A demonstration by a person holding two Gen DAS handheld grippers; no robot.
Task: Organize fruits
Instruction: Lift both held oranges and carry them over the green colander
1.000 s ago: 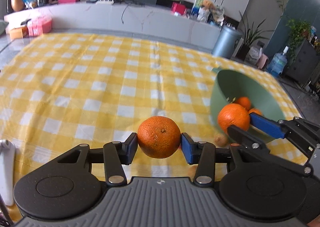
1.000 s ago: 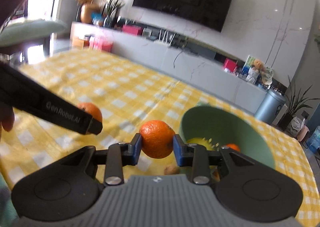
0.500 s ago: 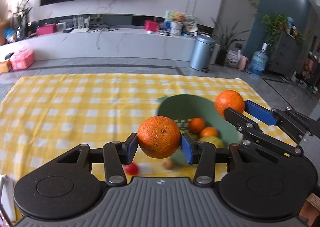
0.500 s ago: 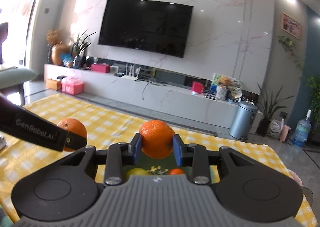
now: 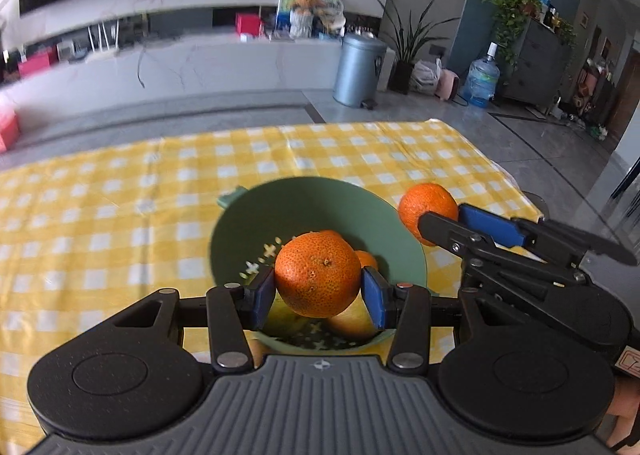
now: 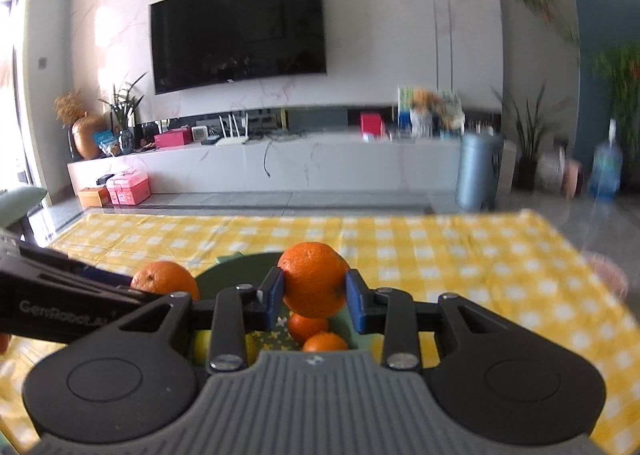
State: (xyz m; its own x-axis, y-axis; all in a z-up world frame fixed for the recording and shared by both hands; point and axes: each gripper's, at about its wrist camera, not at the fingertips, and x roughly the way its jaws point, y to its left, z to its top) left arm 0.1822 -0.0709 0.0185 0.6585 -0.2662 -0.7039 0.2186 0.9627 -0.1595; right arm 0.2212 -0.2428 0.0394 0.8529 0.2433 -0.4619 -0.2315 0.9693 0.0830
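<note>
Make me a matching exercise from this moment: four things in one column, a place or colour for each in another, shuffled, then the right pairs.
Things:
1. left gripper
2. bowl
3. tablecloth
4. bin

Places, colours or states:
A. yellow and white checks
B. on the floor past the table
C. green, with fruit inside
D. shut on an orange above the bowl

Pairs: 1-D, 2-C, 3-A, 4-B
</note>
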